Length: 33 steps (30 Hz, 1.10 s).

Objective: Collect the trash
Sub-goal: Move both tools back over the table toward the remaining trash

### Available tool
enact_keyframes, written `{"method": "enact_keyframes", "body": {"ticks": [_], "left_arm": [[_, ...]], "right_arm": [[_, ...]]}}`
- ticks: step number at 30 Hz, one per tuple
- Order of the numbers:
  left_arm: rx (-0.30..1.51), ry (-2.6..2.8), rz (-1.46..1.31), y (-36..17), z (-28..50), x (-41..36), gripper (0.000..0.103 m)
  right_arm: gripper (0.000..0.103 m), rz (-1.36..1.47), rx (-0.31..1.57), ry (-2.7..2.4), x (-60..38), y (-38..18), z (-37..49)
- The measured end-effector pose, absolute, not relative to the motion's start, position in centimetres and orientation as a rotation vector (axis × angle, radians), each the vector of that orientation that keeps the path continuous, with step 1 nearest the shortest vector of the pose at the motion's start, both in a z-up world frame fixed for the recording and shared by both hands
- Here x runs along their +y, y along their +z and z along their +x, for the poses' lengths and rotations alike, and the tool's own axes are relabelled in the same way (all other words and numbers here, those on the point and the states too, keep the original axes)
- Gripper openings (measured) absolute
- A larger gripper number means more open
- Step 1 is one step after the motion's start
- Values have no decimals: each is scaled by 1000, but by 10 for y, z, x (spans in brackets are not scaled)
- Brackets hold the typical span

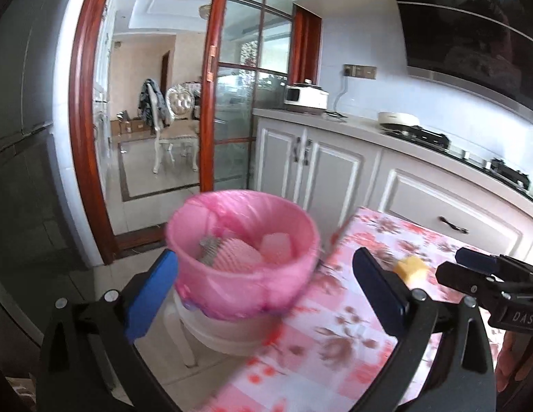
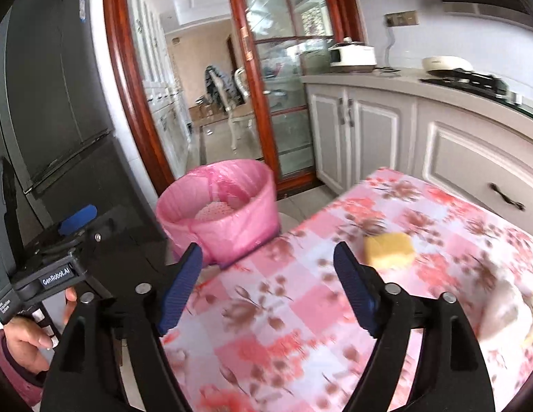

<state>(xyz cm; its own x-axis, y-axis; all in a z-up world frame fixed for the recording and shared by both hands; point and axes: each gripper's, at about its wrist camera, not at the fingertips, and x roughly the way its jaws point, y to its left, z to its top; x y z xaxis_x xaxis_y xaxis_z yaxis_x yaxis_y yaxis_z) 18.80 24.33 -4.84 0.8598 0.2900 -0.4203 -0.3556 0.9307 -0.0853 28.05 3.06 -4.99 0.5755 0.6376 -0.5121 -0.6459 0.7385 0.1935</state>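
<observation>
A bin with a pink liner (image 1: 244,250) stands on a white stool beside the table's left edge; pink foam wrappers and a grey piece lie inside. It also shows in the right wrist view (image 2: 228,213). A yellow sponge block (image 2: 390,250) lies on the pink floral tablecloth (image 2: 300,309), also seen in the left wrist view (image 1: 412,269). My left gripper (image 1: 266,292) is open and empty just in front of the bin. My right gripper (image 2: 269,281) is open and empty over the table, left of the sponge.
White kitchen cabinets (image 2: 386,130) with a hob run along the right. A dark fridge (image 2: 60,103) stands at the left. A wood-framed glass door (image 1: 228,86) opens to another room. A white and yellow object (image 2: 513,312) lies blurred at the table's right edge.
</observation>
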Motion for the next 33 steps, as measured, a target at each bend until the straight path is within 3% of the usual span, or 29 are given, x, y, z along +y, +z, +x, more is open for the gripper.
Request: {"method": "enact_keyframes", "body": {"ticks": [18, 33], "left_arm": [[595, -12, -73, -106, 223, 44, 98], [682, -104, -4, -140, 274, -17, 98]], "right_arm": [[76, 149, 669, 339, -203, -116, 278], [76, 257, 715, 161, -294, -145, 336]]}}
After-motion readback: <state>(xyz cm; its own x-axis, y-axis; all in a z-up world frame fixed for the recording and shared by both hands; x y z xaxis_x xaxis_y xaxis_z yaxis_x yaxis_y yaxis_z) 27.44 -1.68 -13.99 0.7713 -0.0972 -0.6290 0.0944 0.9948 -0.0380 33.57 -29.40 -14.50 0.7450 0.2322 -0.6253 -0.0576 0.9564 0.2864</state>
